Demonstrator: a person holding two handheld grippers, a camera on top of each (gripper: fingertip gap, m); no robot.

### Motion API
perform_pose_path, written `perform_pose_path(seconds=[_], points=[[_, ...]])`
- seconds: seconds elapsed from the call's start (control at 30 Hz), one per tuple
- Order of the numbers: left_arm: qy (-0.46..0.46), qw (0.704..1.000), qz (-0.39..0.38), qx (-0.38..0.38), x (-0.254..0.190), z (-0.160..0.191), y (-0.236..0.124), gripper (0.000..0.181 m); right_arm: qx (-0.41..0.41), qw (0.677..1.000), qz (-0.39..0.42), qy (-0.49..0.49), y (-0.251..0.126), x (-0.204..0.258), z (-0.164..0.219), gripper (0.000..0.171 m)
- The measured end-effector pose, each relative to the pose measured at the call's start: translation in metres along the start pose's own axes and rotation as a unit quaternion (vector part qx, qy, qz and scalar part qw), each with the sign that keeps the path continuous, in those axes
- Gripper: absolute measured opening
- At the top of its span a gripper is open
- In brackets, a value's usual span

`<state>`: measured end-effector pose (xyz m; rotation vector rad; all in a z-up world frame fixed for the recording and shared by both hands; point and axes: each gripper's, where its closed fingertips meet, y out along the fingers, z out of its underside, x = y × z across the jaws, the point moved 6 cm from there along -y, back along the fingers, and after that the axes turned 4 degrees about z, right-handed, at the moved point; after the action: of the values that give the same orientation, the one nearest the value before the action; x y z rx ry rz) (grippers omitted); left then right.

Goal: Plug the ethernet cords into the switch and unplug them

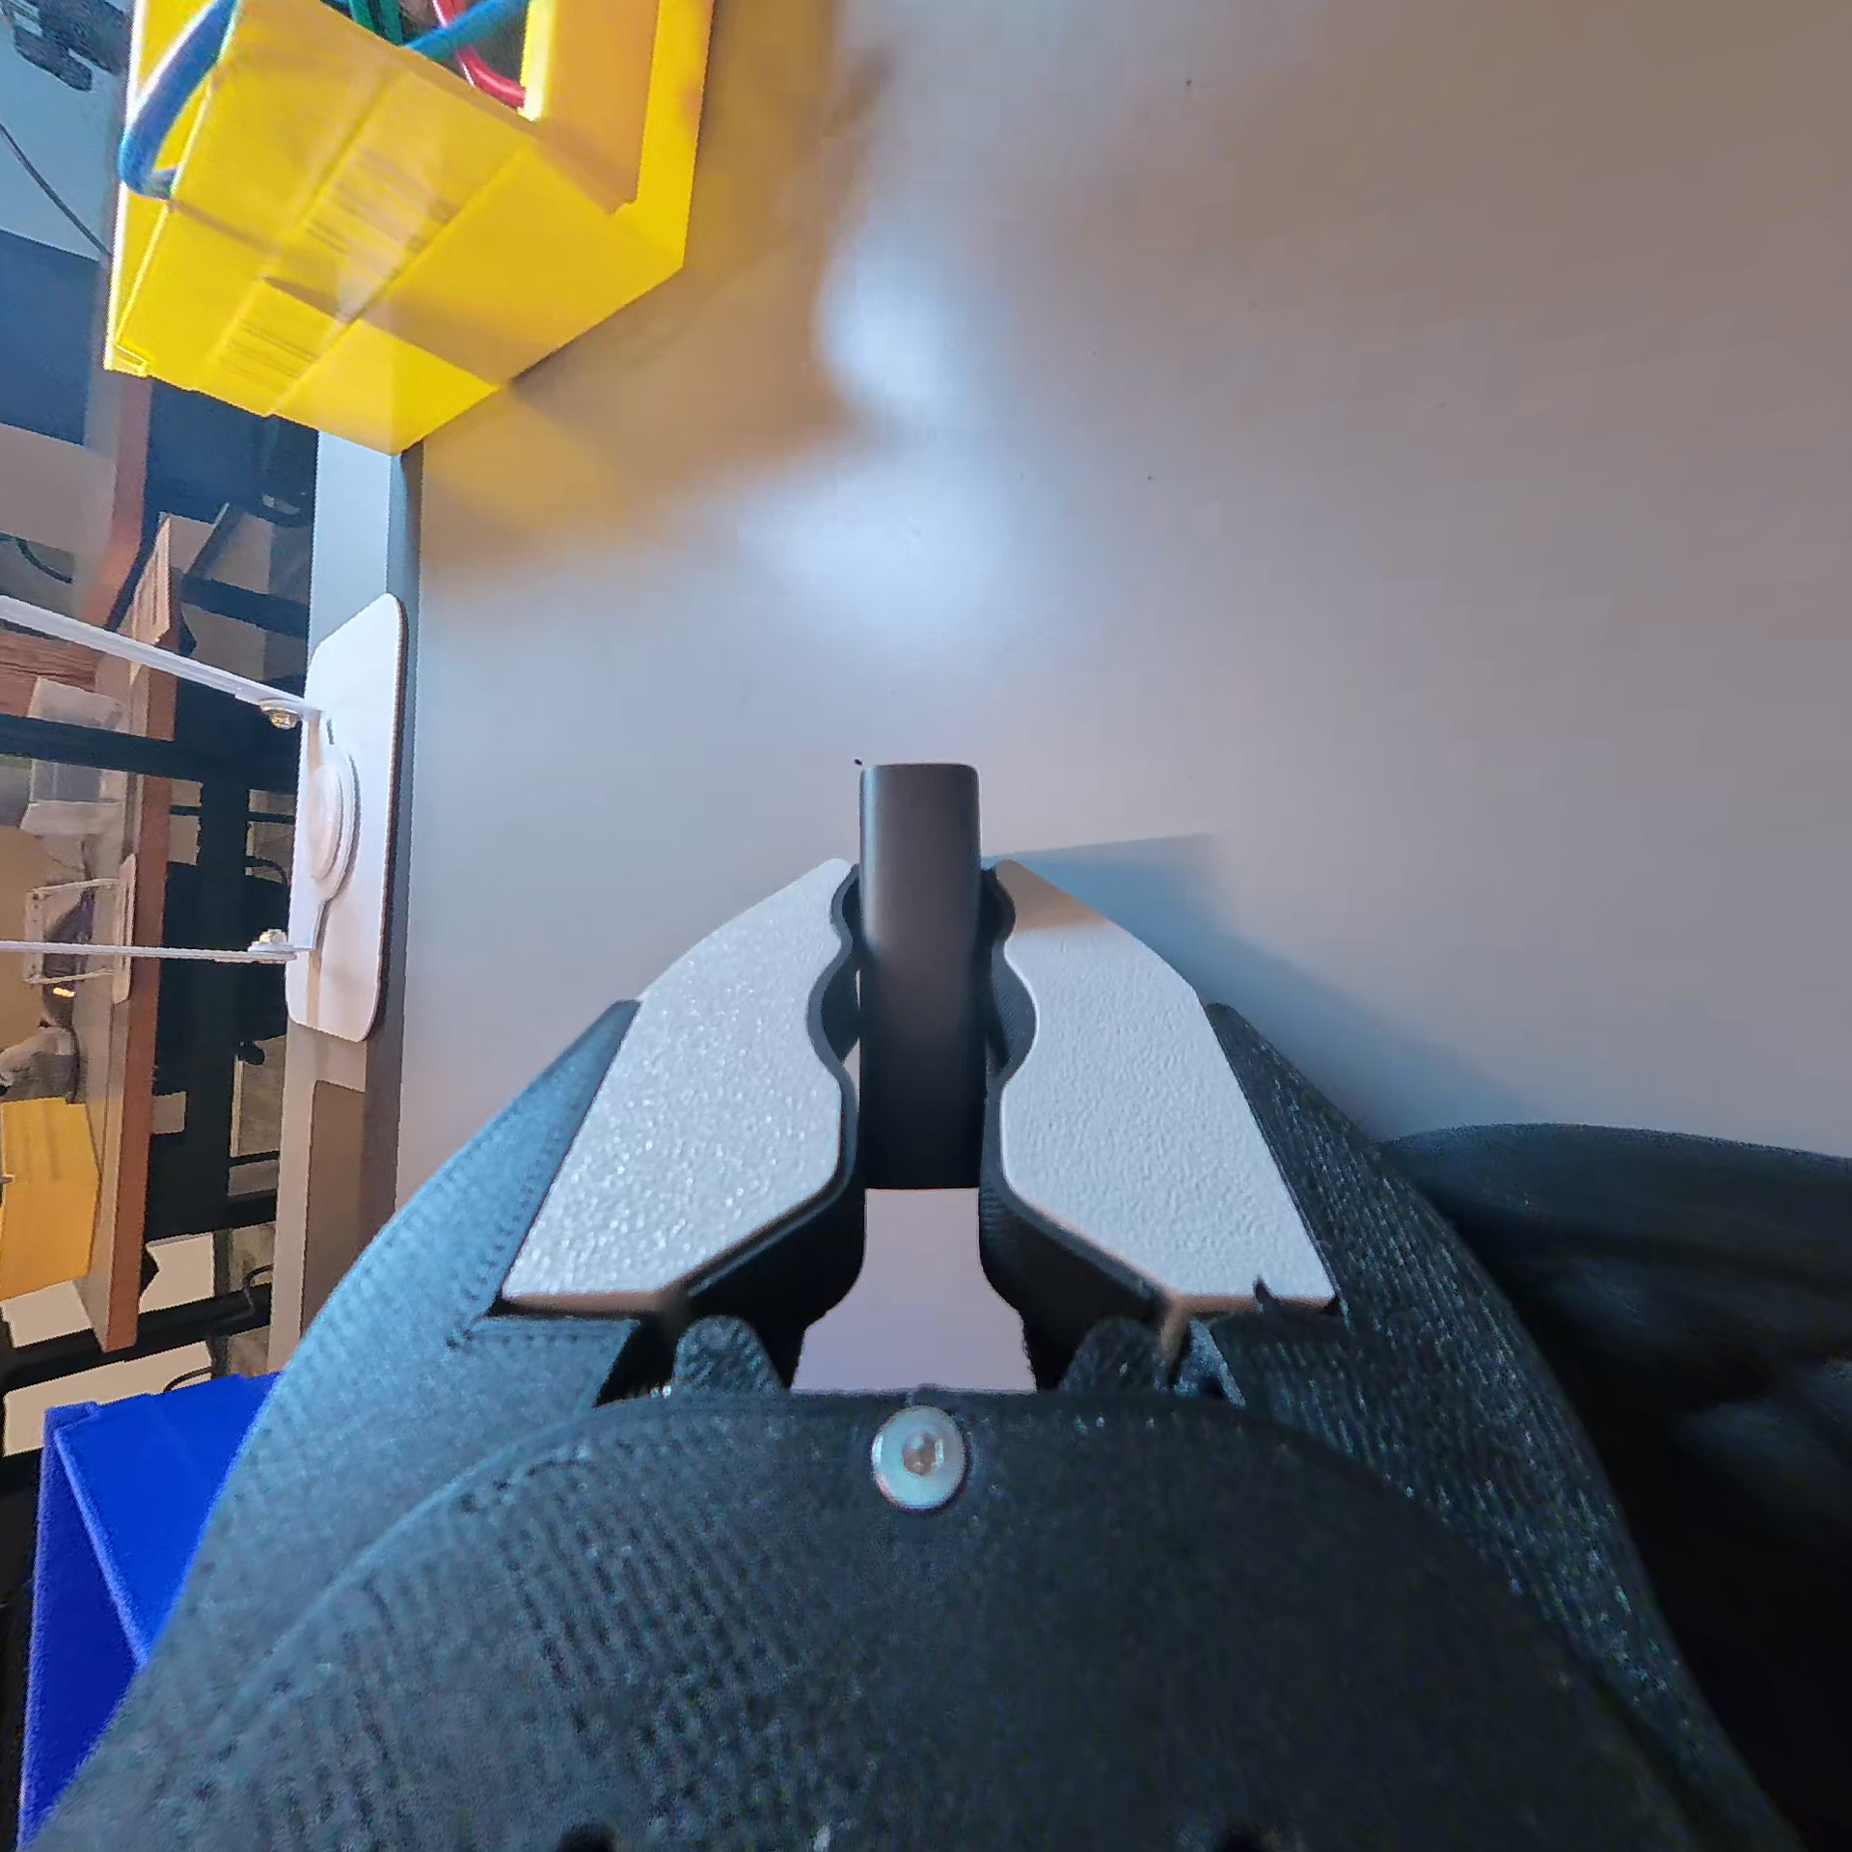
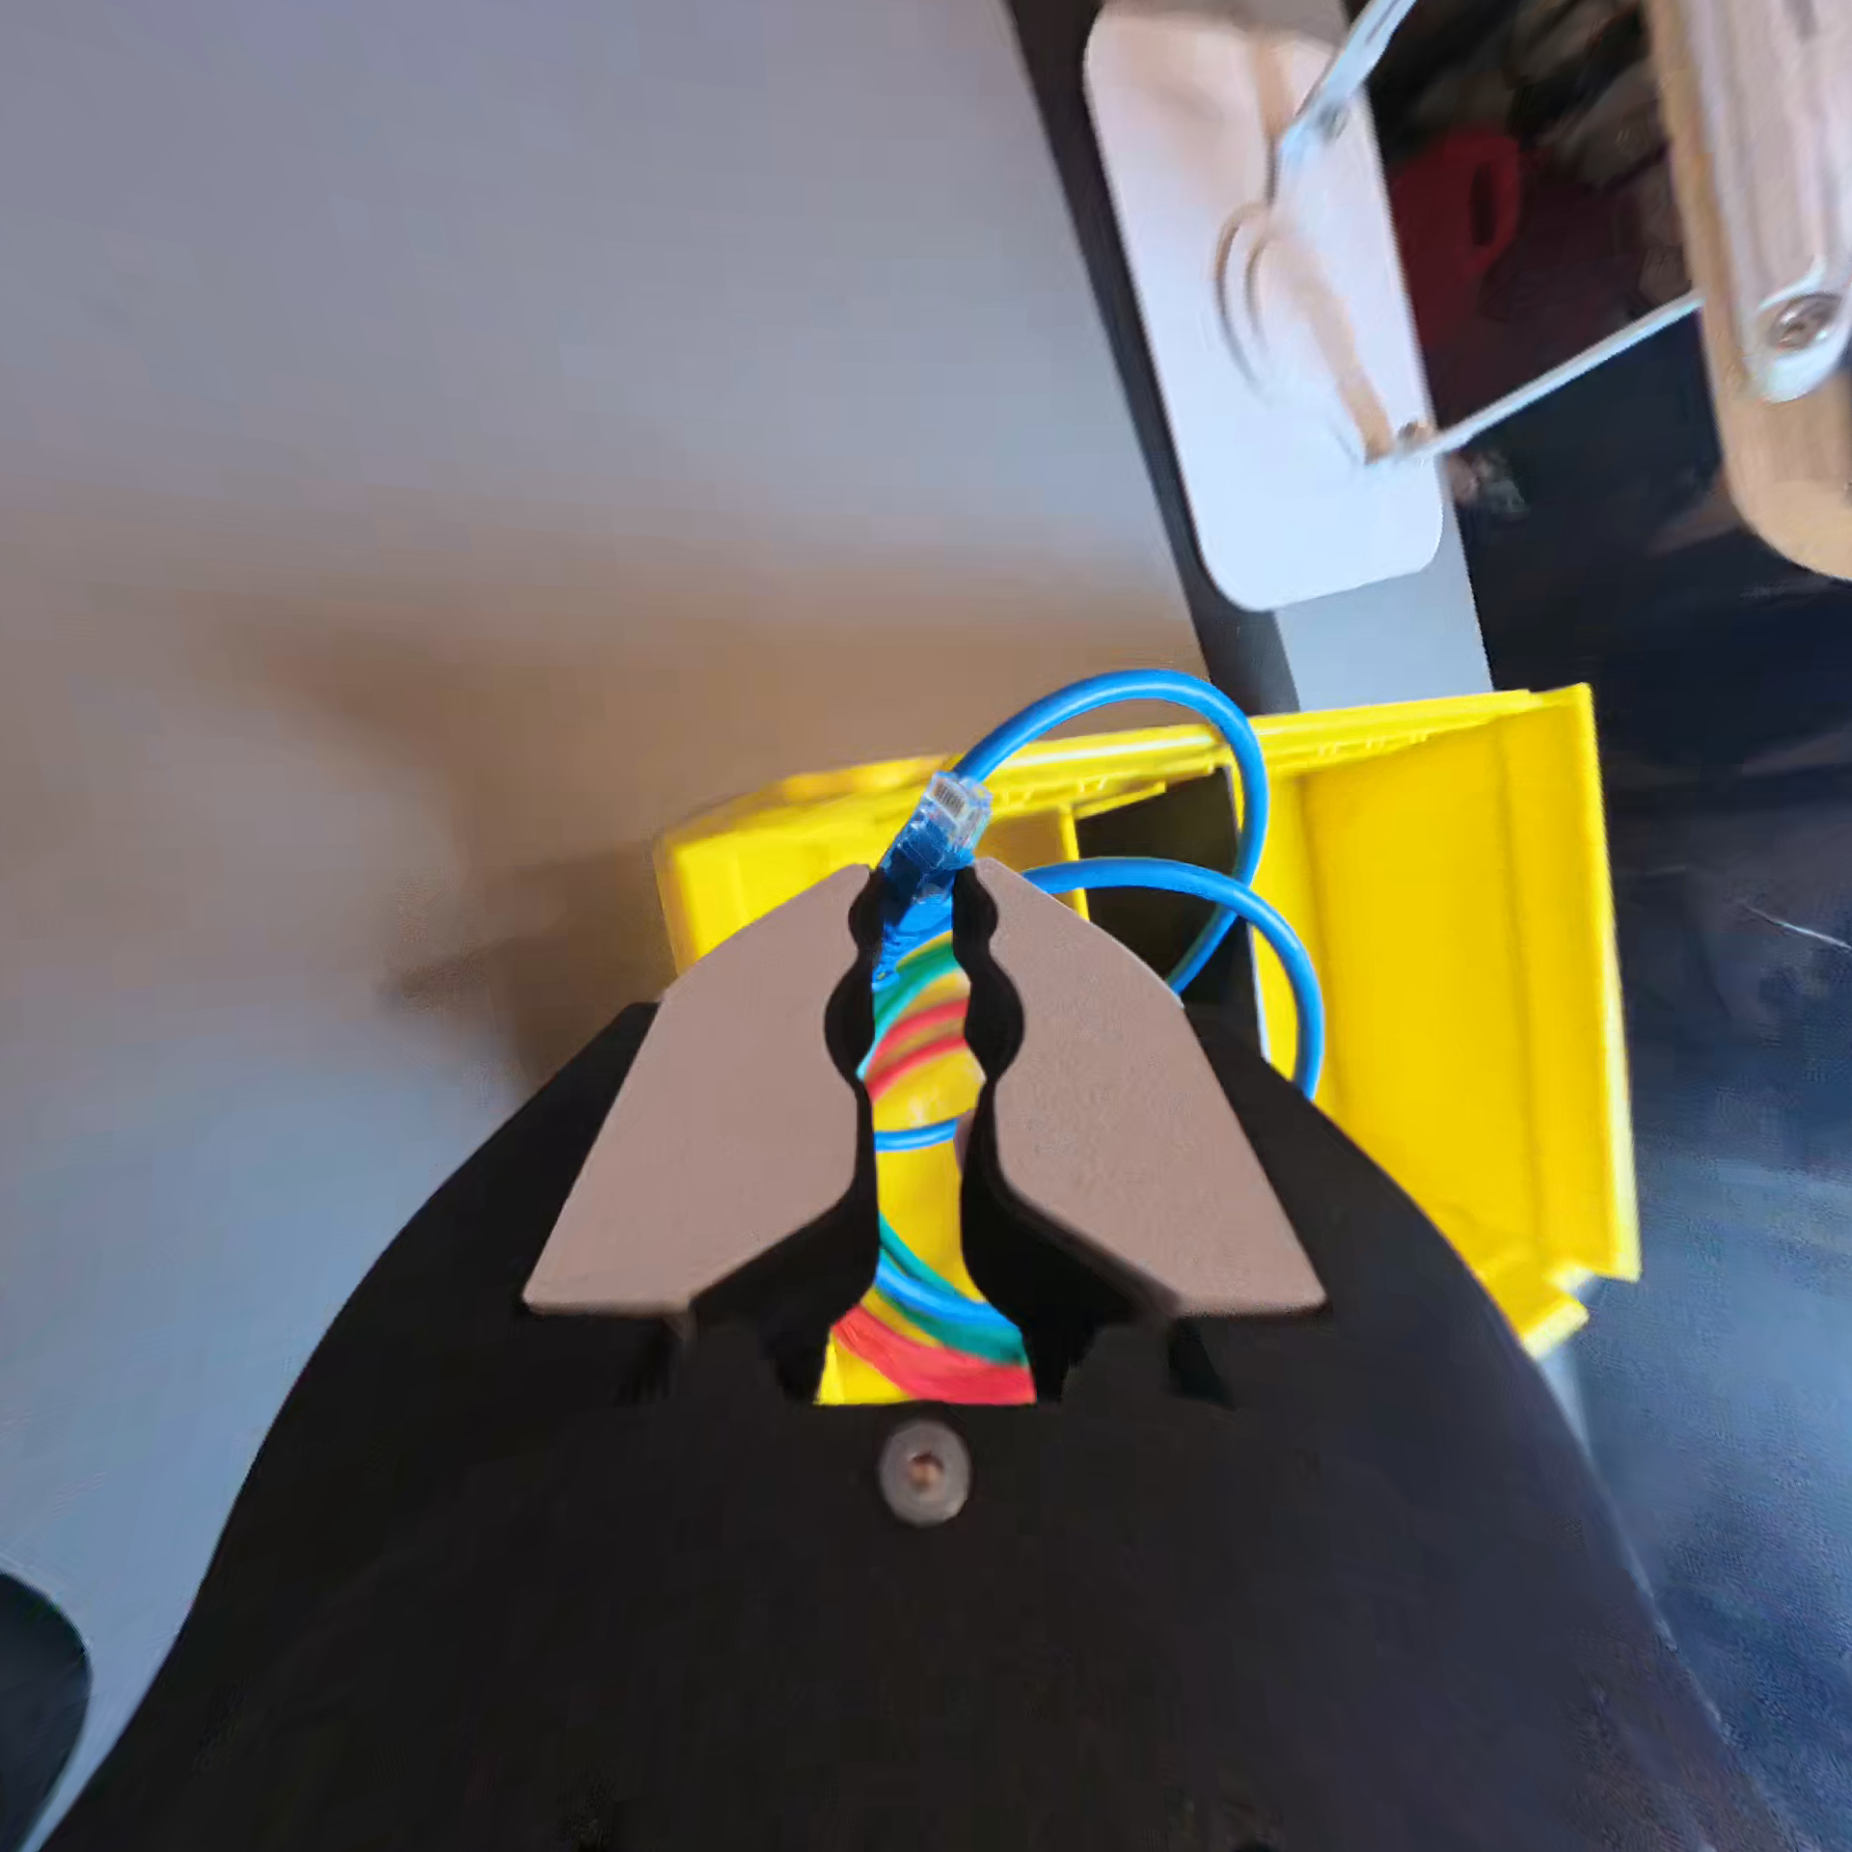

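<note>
In the left wrist view my left gripper (image 1: 917, 892) is shut on a dark flat box (image 1: 919, 1002), seen edge-on and standing up between the fingers above the pale table (image 1: 1303, 501); I take it for the switch, and its ports are hidden. In the right wrist view my right gripper (image 2: 917, 882) is shut on a blue ethernet cord just behind its clear plug (image 2: 947, 812), which points up and away. The cord (image 2: 1233, 762) loops back into a yellow bin (image 2: 1423, 1002).
The yellow bin holds red, green and blue cords (image 2: 932, 1343) and also shows at the top left in the left wrist view (image 1: 381, 251). A white bracket plate (image 1: 346, 822) sits on the table edge. A blue bin (image 1: 110, 1563) is at the lower left. The grippers' ends are close to 25 cm from one another.
</note>
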<state>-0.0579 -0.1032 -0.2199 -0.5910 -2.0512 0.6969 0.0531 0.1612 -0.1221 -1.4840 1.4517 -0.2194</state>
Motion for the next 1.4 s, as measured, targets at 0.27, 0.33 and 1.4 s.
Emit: perform_pose_path(seconds=[0.27,0.33,1.4], points=[[0.006,1.0,0.0,-0.001,-0.001,-0.002,-0.002,0.021,0.224,0.931,0.084,-0.275,0.024,0.025,0.03,0.01],[0.008,1.0,0.001,0.0,-0.001,-0.002,-0.002,0.021,0.226,0.941,0.06,-0.243,0.034,0.024,0.044,0.01],[-0.09,0.973,0.025,-0.212,0.005,-0.044,-0.024,0.022,-0.395,0.908,-0.087,-0.109,-0.026,0.183,-0.07,0.019]])
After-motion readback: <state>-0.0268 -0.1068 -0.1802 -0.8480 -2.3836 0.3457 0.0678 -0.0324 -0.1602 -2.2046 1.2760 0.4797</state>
